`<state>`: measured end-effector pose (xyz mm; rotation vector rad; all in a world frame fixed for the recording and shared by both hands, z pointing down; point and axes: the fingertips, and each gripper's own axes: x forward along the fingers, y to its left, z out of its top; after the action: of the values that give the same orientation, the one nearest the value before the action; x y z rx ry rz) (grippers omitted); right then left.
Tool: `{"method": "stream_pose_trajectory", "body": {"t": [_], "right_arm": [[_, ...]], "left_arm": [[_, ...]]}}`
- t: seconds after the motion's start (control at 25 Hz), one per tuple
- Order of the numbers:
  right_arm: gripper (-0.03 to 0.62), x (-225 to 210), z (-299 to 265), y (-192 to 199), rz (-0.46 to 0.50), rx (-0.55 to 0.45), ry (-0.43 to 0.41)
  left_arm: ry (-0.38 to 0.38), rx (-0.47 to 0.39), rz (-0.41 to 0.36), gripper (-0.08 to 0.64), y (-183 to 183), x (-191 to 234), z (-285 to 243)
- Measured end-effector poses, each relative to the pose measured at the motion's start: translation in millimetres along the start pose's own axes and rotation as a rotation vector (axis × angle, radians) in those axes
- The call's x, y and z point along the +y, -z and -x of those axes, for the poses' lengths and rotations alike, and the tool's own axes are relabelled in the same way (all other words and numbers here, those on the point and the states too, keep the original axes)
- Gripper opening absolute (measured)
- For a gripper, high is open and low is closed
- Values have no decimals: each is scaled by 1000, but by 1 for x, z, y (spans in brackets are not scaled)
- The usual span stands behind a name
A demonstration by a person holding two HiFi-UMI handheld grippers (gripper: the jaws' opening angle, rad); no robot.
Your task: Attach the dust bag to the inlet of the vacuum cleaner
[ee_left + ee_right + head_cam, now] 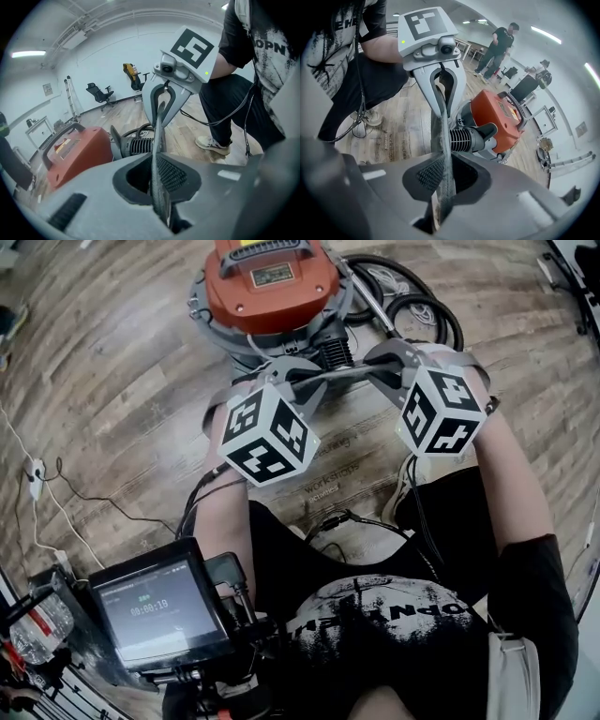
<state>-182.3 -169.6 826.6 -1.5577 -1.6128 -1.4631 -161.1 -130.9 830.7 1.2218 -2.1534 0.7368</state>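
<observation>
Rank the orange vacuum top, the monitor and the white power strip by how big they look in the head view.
1. Monitor and orange vacuum top: about alike. The monitor sits far nearer the camera and the frame edge crops the top, so I won't rank them.
2. White power strip: clearly smallest.

I count two grippers, the left gripper (157,161) and the right gripper (443,161), with two marker cubes: the left cube (267,432) and the right cube (441,409). There is one dust bag (337,374). In the head view I see one orange vacuum cleaner (272,282) at twelve o'clock, one coiled black hose (422,315) at one, one screen (159,610) at seven and one white power strip (36,474) at nine. I count two chairs, a black office chair (99,92) and a yellow office chair (133,75). There are two bystanders, the nearer bystander (499,40) and the farther bystander (543,70).
</observation>
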Motion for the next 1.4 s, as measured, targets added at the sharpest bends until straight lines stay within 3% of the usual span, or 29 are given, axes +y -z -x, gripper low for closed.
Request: {"method": "stream_pose_trajectory", "body": {"t": [0.44, 0.64, 0.84, 1.2, 1.4], "right_arm": [[42, -4, -7, -10, 85, 7, 4], [46, -11, -9, 5, 6, -6, -1], [52, -16, -16, 12, -51, -10, -26], [51, -22, -12, -3, 117, 33, 11], [45, -26, -8, -15, 127, 6, 27]], "left_arm": [[8, 7, 63, 26, 14, 4, 1], [-17, 4, 25, 26, -3, 10, -1], [-17, -4, 45, 29, -11, 17, -4], [23, 8, 163, 26, 14, 18, -11], [18, 52, 159, 28, 25, 19, -14]]}}
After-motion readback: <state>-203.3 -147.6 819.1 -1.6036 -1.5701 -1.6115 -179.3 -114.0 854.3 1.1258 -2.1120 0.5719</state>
